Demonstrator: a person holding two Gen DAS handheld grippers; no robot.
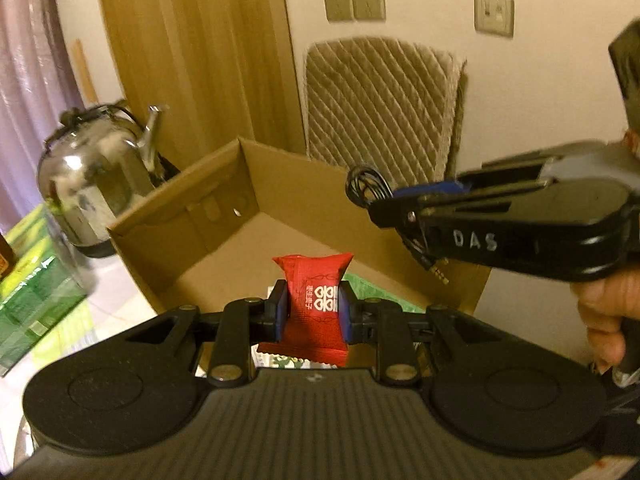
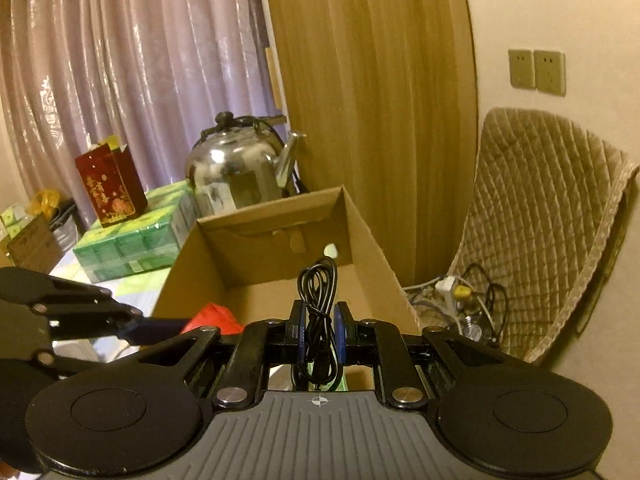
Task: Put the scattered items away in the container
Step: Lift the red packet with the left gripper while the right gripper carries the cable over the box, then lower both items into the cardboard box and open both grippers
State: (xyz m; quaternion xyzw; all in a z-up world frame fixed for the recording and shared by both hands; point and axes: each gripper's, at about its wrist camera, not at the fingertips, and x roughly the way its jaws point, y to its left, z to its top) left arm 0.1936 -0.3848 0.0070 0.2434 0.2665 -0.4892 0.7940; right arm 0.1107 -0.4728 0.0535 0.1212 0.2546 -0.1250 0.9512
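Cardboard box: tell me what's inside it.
The cardboard box shows only bare brown floor and walls in both views. Its near part is hidden by the left gripper, red packet and coiled black cable.

"DAS" hand-lettered on right tongs [image 1: 384, 200] body.

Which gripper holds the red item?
The left gripper: it clamps the red packet, while the right gripper holds a coiled black cable.

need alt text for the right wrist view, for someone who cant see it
The right gripper holds a coiled black cable between its blue-padded fingers, in front of an open brown cardboard box. A shiny steel kettle stands behind the box.
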